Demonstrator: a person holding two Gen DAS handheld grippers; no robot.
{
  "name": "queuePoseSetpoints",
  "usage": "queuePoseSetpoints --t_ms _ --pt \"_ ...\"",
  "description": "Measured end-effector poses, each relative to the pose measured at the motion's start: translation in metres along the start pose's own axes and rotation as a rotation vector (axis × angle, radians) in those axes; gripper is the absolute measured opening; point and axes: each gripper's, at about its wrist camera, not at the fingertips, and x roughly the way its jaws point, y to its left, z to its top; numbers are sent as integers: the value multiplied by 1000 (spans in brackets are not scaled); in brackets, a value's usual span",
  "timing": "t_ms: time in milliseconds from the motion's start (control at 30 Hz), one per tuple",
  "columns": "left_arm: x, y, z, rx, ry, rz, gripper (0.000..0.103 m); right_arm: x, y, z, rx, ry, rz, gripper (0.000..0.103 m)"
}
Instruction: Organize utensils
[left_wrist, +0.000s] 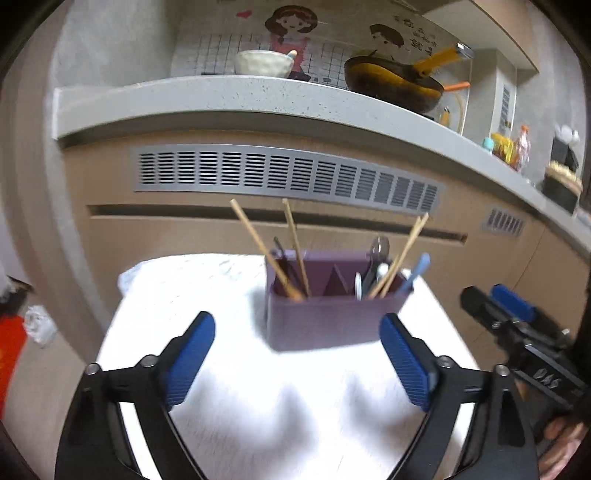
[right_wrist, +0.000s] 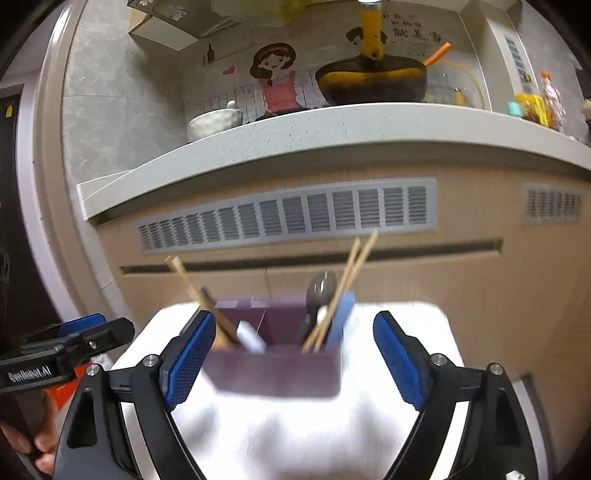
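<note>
A purple utensil holder (left_wrist: 325, 314) with compartments stands on a white cloth-covered table (left_wrist: 229, 406). Wooden chopsticks (left_wrist: 258, 243) lean in its left compartment; more chopsticks (left_wrist: 402, 254), a metal spoon (left_wrist: 378, 247), a white piece and a blue handle (left_wrist: 417, 273) stand in its right one. My left gripper (left_wrist: 297, 354) is open and empty, just in front of the holder. In the right wrist view the holder (right_wrist: 277, 369) sits between my open, empty right gripper's (right_wrist: 293, 354) fingers, with chopsticks (right_wrist: 351, 284) and blue handle (right_wrist: 341, 317) in it.
A wooden cabinet front with a grey vent (left_wrist: 288, 175) stands close behind the table. The counter (left_wrist: 221, 99) above holds a white bowl (left_wrist: 262, 62) and a dark pan (left_wrist: 395, 81). The right gripper shows in the left wrist view (left_wrist: 509, 314).
</note>
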Motion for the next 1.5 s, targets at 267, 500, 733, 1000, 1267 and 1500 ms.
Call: queuePoseSetpoints --t_ms 267,500,733,1000,1267,1500 --pt "-61 -20 -67 59 -29 117 103 -74 24 -52 -74 70 -64 90" --pt "-87 -22 -97 68 -23 125 103 -107 23 -78 -42 88 -139 90" --pt "-99 -22 -98 40 -32 116 103 -120 31 -90 -90 74 -175 90" --pt "-103 -29 -99 62 -41 119 103 -123 26 -89 -68 75 -169 90" --pt "-97 -27 -101 54 -13 110 103 -121 25 -92 -73 88 -163 90" --pt "-95 -26 -102 53 -2 113 103 -119 27 -93 -76 93 -169 90"
